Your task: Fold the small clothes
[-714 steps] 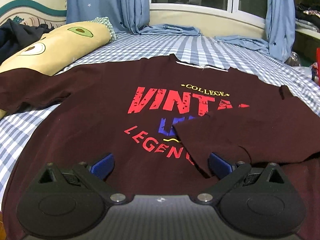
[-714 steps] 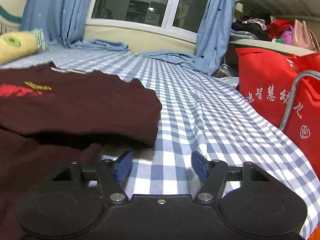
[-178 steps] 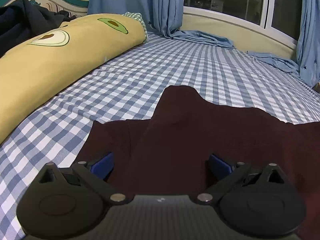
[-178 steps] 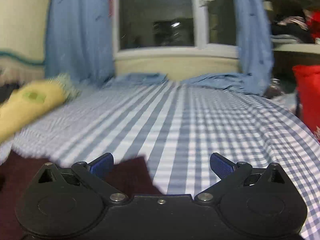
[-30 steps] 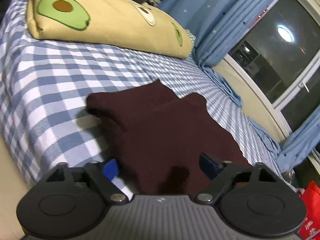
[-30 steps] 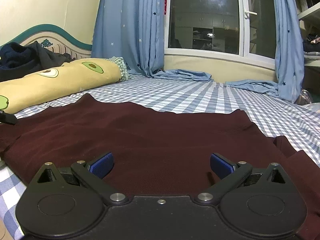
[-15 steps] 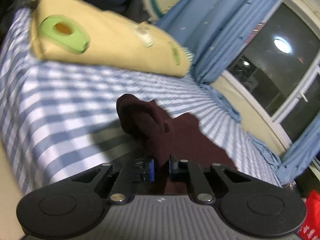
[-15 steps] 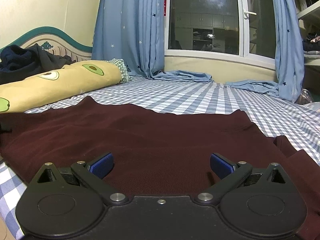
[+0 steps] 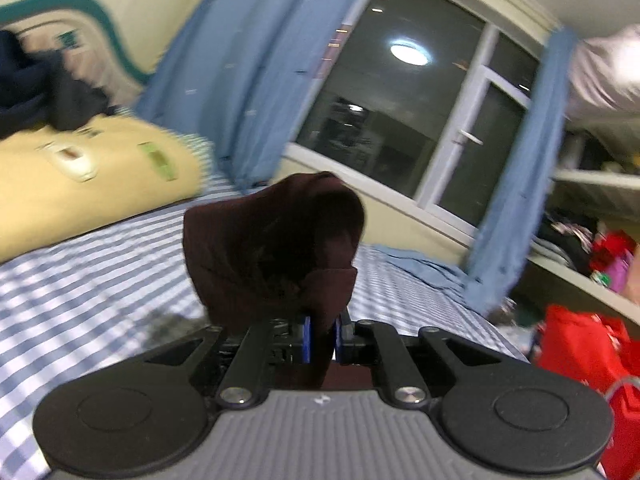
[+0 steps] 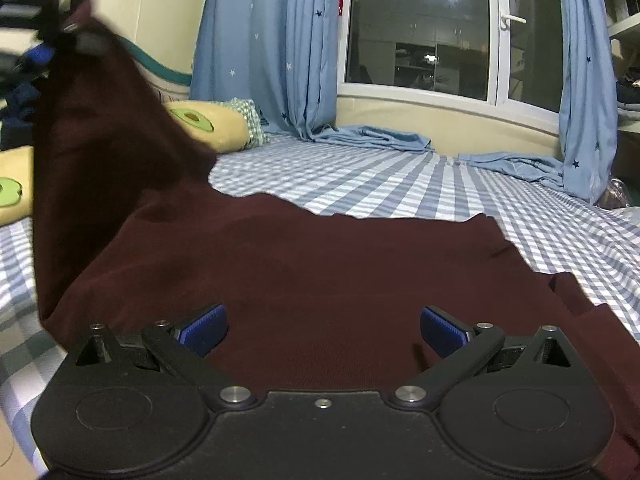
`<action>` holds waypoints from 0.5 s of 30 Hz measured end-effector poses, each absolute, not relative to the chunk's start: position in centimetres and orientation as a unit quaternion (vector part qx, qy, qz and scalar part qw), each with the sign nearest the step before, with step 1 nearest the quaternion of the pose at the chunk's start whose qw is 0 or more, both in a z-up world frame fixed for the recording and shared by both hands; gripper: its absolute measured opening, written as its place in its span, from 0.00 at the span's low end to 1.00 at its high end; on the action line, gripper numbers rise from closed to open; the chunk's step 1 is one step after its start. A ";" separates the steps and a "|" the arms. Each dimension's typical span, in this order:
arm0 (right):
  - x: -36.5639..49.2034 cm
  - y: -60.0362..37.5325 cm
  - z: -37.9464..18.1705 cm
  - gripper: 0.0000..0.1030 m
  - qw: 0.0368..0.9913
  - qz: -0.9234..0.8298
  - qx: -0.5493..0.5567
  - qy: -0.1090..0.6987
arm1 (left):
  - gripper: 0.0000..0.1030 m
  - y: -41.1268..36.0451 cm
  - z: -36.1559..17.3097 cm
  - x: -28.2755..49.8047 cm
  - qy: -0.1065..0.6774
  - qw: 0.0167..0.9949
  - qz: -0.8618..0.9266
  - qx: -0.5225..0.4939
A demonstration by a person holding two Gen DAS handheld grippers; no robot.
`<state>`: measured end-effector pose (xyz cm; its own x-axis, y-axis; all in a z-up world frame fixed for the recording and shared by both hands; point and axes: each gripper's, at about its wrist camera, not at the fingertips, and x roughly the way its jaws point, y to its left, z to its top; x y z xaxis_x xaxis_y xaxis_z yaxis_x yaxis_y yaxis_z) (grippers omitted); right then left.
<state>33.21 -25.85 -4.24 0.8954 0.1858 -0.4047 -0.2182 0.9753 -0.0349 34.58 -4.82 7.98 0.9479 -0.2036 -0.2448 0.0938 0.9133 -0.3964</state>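
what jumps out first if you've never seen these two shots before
The dark maroon shirt dominates: it spreads across the checked bed in front of the open right gripper, and its left end is pulled up off the bed. In the left wrist view that end bunches up right in front of the lens, pinched in the shut left gripper. Behind sit a yellow avocado pillow and a dark window between blue curtains.

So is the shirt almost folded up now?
Partly. The maroon shirt lies spread on the checked bed as a plain dark panel with no print showing, so some folds look done. Right now the left claw is shut on one end of it and lifting that end high. The right claw hovers open over the middle. That raised end is not yet laid across, so it's not finished.
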 end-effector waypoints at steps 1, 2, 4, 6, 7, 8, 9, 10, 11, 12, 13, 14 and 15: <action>32.5 -26.5 -4.1 1.00 0.975 0.097 -0.044 0.194 | 0.09 -5.9 8.2 34.7 0.141 0.968 -0.088 -0.187; 31.9 -27.1 -3.9 1.00 0.977 0.091 -0.051 0.187 | 0.09 -7.0 8.4 34.7 0.142 0.968 -0.097 -0.183; 30.4 -28.7 -3.6 1.00 0.980 0.079 -0.071 0.170 | 0.09 -9.4 8.8 34.9 0.144 0.967 -0.118 -0.176; 29.2 -30.2 -3.5 1.00 0.980 0.055 -0.097 0.163 | 0.09 -11.8 8.8 35.2 0.146 0.965 -0.137 -0.169; 28.5 -31.2 -3.5 1.00 0.979 0.037 -0.115 0.164 | 0.09 -13.0 8.8 35.3 0.148 0.964 -0.146 -0.167; 28.0 -32.1 -3.6 1.00 0.978 0.024 -0.127 0.165 | 0.09 -14.1 8.6 35.3 0.151 0.962 -0.156 -0.165; 27.4 -33.0 -3.8 1.00 0.976 0.012 -0.137 0.166 | 0.09 -15.3 8.4 35.4 0.153 0.961 -0.165 -0.162; 26.7 -34.1 -3.9 1.00 0.975 -0.002 -0.145 0.168 | 0.09 -16.4 8.2 35.2 0.155 0.960 -0.173 -0.159; 26.2 -35.0 -4.1 1.00 0.974 -0.012 -0.148 0.171 | 0.09 -17.6 7.9 35.3 0.159 0.958 -0.182 -0.156; 25.6 -35.9 -4.4 1.00 0.973 -0.020 -0.147 0.175 | 0.08 -18.5 7.6 35.3 0.164 0.955 -0.190 -0.156; 24.9 -36.9 -4.6 1.00 0.973 -0.031 -0.144 0.180 | 0.08 -19.6 7.2 35.4 0.172 0.952 -0.200 -0.154; 24.4 -37.8 -4.8 1.00 0.972 -0.038 -0.140 0.183 | 0.08 -20.8 6.6 35.4 0.181 0.949 -0.211 -0.149; 23.9 -38.5 -5.0 1.00 0.972 -0.045 -0.136 0.186 | 0.08 -21.7 6.1 35.3 0.189 0.946 -0.219 -0.144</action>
<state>23.89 -38.49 -4.99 0.9264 -0.1391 -0.3499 0.0374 0.9587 -0.2820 35.26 -21.68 6.14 0.8327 -0.4693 -0.2937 0.3605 0.8623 -0.3557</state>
